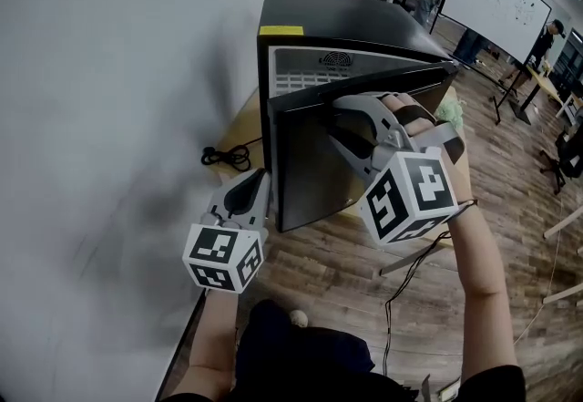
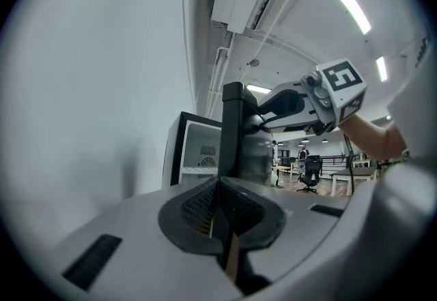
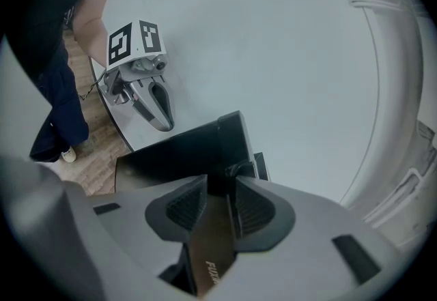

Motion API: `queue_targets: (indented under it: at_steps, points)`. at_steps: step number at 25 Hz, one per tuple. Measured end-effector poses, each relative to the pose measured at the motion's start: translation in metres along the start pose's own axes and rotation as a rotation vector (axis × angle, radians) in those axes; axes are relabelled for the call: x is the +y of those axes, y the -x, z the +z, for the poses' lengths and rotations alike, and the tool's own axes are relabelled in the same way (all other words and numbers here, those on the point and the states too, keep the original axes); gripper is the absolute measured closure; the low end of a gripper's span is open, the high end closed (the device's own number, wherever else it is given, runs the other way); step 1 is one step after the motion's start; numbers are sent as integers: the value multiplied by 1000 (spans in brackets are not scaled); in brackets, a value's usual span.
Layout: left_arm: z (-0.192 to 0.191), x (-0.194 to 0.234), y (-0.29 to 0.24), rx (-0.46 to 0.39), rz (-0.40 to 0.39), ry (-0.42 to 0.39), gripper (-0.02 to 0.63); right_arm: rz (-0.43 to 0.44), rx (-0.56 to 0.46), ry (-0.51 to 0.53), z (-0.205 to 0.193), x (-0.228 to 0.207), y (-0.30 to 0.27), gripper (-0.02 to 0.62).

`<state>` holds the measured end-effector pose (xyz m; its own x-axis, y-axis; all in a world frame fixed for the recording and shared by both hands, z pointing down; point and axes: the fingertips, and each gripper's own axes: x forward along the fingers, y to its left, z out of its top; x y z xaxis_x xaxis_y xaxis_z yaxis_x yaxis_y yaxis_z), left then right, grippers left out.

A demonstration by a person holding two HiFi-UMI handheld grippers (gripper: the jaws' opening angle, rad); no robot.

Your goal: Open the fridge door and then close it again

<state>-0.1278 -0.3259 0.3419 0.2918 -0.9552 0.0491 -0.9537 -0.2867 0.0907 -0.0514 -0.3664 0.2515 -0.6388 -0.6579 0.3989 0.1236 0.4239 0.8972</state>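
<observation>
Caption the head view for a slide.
The right gripper clamps the partly open fridge door; the left gripper hangs shut beside it.

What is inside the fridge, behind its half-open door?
A pale inner panel with vent slots and a round grille shows. The door covers the rest, hiding any contents.

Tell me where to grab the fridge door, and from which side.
Take the fridge door by its top edge, coming from above with one jaw on each face. It is a thin upright slab, ajar, no handle showing; the right gripper straddles that edge.
</observation>
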Motion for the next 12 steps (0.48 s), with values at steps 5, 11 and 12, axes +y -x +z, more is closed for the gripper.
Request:
queue_targets:
  at_steps: [5, 11, 12]
  points:
    - [0, -17, 13, 9, 0, -3, 598, 20, -6, 15, 1, 15, 28, 494]
    - [-4, -43, 21, 10, -20, -12, 598, 29, -25, 23, -4, 27, 56, 494]
    - [-5, -48, 22, 12, -21, -8, 598, 30, -29, 23, -5, 29, 59, 494]
